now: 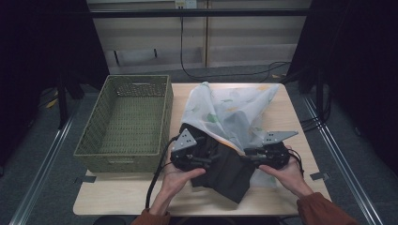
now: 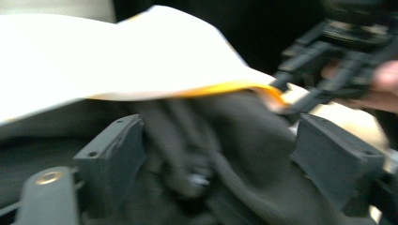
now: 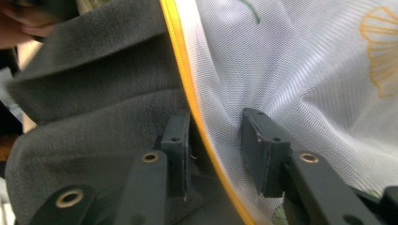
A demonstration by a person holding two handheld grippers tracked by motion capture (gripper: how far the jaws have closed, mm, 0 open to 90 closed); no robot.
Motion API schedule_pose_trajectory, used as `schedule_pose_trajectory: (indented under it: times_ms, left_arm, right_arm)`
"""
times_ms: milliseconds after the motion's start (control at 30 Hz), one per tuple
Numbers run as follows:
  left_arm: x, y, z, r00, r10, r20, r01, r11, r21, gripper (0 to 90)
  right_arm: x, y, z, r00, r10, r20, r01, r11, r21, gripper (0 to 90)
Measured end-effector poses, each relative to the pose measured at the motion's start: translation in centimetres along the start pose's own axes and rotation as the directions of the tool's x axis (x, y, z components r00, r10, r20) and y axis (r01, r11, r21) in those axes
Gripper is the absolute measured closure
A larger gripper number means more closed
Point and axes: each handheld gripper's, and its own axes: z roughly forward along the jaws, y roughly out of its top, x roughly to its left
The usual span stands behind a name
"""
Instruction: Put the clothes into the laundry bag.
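A person stands at the near edge of a light wooden table [image 1: 291, 117], a gripper in each hand. Between the two lies a white mesh bag [image 1: 230, 112] printed with leaves, its far end reaching toward the back of the table, and a dark grey garment [image 1: 225, 171] at its near mouth, partly under the mesh and partly spilling toward the table's front edge. A green woven basket [image 1: 124, 119] sits just beside the bag, on the left part of the table.

From above, the left gripper [image 1: 199, 161] presses into the garment at the bag's opening, and the right gripper [image 1: 248, 157] meets the bag's near edge; how either pair of jaws stands cannot be made out from there.

The left gripper view, blurred, fills that in: its jaws stand wide apart with bunched dark cloth [image 2: 220, 159] lying between them, the white mesh [image 2: 117, 61] with its orange trim [image 2: 234, 87] lifted over it. They are not clamped on the cloth. The other gripper shows farther off in the upper right.

The right gripper view is sharper. The right gripper's [image 3: 216, 150] jaws straddle the bag's orange-trimmed rim [image 3: 187, 93], one pad on the garment side, one against the mesh, with a gap between them. Whether they actually pinch the rim I cannot tell. An orange fan-shaped print [image 3: 380, 51] shows on the mesh there.
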Motion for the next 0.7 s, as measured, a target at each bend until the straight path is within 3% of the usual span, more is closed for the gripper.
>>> schedule_pose_trajectory:
  times_ms: [133, 233, 300, 367, 433, 467, 500, 533, 567, 600, 633, 667, 700]
  left_arm:
    - [-0.8, -1.6, 1.8, 0.9994, 0.021, 0.026, -0.023, 0.9971, 0.073, 1.1]
    - [-1.1, -2.8, 3.4, 0.9984, 0.023, 0.051, -0.029, 0.9918, 0.125, 0.0]
    - [-1.3, -3.2, 4.2, 0.9976, 0.055, 0.043, -0.062, 0.9822, 0.177, 0.0]
    - [-1.2, -3.7, 5.0, 0.9982, 0.054, 0.027, -0.059, 0.9749, 0.215, 0.0]
    - [-1.1, -4.2, 5.8, 0.995, 0.1, 0.002, -0.096, 0.957, 0.274, 0.0]
    - [-1.0, -4.4, 6.2, 0.9952, 0.097, -0.01, -0.09, 0.9503, 0.298, 0.3]
    - [-0.9, -4.7, 6.5, 0.9938, 0.11, -0.013, -0.101, 0.9496, 0.297, 3.3]
    - [-0.8, -4.7, 6.5, 0.9903, 0.136, -0.028, -0.121, 0.9428, 0.311, 7.8]
    - [-0.8, -4.7, 6.5, 0.9917, 0.124, -0.035, -0.107, 0.946, 0.306, 12.5]
    - [-0.7, -4.7, 6.5, 0.9904, 0.132, -0.04, -0.113, 0.9416, 0.317, 17.2]
    - [-0.7, -4.6, 6.5, 0.9842, 0.169, -0.053, -0.14, 0.9246, 0.354, 22.2]
    - [-0.8, -4.6, 6.5, 0.9845, 0.167, -0.053, -0.138, 0.9235, 0.358, 31.5]
    - [-0.7, -4.7, 6.5, 0.9896, 0.132, -0.058, -0.105, 0.9353, 0.338, 37.1]
  right_arm:
    - [-0.1, -0.1, 0.6, 1.0, 0.009, -0.001, -0.009, 1.0, 0.016, 83.3]
    - [-0.4, 0.0, 0.6, 0.9997, 0.026, 0.003, -0.026, 1.0, 0.013, 87.3]
    - [-0.4, 0.0, 0.6, 0.9996, 0.028, 0.001, -0.028, 1.0, 0.011, 87.7]
    - [-0.4, 0.0, 0.6, 0.9996, 0.028, 0.0, -0.028, 0.999, 0.017, 87.7]
    - [-0.4, 0.0, 0.7, 0.9996, 0.027, -0.005, -0.027, 1.0, 0.015, 87.7]
    - [-0.4, 0.0, 0.7, 0.9996, 0.028, -0.006, -0.028, 1.0, 0.012, 87.7]
    - [-0.4, 0.0, 0.7, 0.9995, 0.029, -0.011, -0.029, 1.0, 0.011, 87.6]
    - [-0.4, 0.0, 0.8, 0.9995, 0.028, -0.01, -0.028, 1.0, 0.013, 87.6]
    - [-0.3, 0.0, 0.8, 0.9997, 0.025, -0.003, -0.025, 1.0, 0.015, 87.3]
    - [-0.3, -0.1, 0.8, 0.9997, 0.026, -0.003, -0.026, 1.0, 0.014, 87.1]
    - [-0.3, -0.1, 0.8, 0.9994, 0.034, -0.008, -0.033, 0.999, 0.012, 87.0]
    - [-0.4, -0.2, 0.8, 0.9994, 0.033, -0.008, -0.033, 0.999, 0.011, 86.4]
    - [-0.4, -0.3, 0.8, 0.9992, 0.039, -0.01, -0.039, 0.999, 0.01, 86.4]
